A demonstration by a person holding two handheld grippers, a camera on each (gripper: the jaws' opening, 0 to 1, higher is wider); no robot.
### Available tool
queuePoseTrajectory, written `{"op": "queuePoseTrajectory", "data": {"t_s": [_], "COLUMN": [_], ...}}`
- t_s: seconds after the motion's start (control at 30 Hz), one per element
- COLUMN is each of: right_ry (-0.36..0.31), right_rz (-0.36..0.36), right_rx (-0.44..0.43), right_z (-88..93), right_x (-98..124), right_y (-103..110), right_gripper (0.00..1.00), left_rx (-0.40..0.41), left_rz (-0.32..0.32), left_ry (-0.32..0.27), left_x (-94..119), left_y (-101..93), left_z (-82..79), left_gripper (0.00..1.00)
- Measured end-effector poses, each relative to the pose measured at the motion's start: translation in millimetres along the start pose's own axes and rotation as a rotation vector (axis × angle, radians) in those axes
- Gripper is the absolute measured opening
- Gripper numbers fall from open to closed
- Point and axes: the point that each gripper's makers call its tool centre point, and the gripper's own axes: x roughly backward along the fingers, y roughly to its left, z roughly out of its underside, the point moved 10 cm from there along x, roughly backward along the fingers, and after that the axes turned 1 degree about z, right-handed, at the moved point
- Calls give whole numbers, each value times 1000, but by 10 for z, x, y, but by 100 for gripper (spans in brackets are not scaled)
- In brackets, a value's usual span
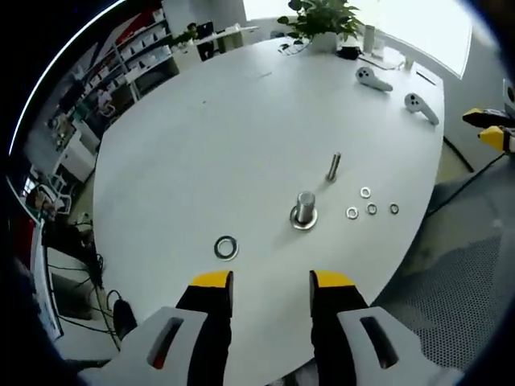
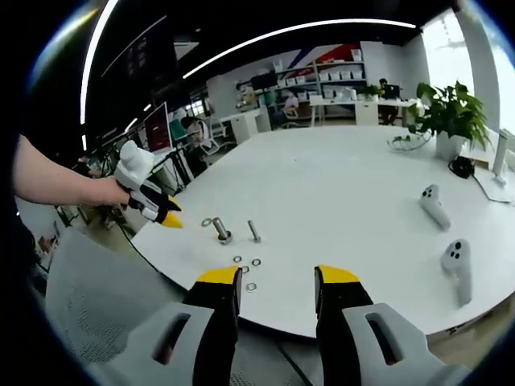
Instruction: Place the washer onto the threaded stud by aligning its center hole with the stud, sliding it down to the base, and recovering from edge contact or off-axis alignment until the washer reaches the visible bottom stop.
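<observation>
A short threaded stud [image 1: 303, 207] stands upright on a round metal base in the middle of the white table [image 1: 241, 137]. A large washer [image 1: 226, 247] lies flat on the table to its left, just ahead of my left gripper [image 1: 272, 281], which is open and holds nothing. In the right gripper view the stud [image 2: 220, 230] and the large washer [image 2: 207, 222] are far off near the table's left edge. There the left gripper [image 2: 153, 205], held by a hand [image 2: 96, 191], hovers beside them. My right gripper [image 2: 278, 277] is open and empty, off the table's near edge.
A loose bolt [image 1: 333, 167] lies beyond the stud, and several small washers [image 1: 365, 192] are scattered to its right. Two white controllers [image 1: 372, 78] and a potted plant [image 1: 322, 20] sit at the far end. A grey mesh chair [image 1: 467, 273] is beside the table's right edge.
</observation>
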Motion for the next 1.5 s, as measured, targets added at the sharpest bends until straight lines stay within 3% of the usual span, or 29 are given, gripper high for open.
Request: {"op": "queuePoseTrajectory", "data": {"t_s": [0.17, 0.37, 0.53, 0.7, 1.0, 1.33, 1.5], "right_ry": [7, -6, 1, 6, 10, 18, 17], "right_rz": [6, 18, 16, 20, 25, 27, 27], "right_rx": [-7, -31, -30, -35, -49, -48, -50], "right_z": [10, 4, 7, 13, 19, 24, 24], "right_x": [-1, 8, 1, -5, -6, -10, -11], "right_y": [-12, -32, -28, -37, -47, -46, -47], "right_gripper": [38, 38, 38, 37, 37, 36, 36], "left_rx": [15, 106, 51, 84, 274, 321, 296], "left_rz": [4, 18, 3, 17, 25, 25, 34], "left_ry": [-3, 12, 49, 87, 68, 88, 110], "left_x": [-56, -148, -249, -397, -534, -717, -814], "left_y": [118, 187, 189, 292, 520, 652, 576], "left_z": [11, 22, 8, 81, 186, 194, 169], "left_gripper": [37, 38, 38, 37, 36, 37, 36]}}
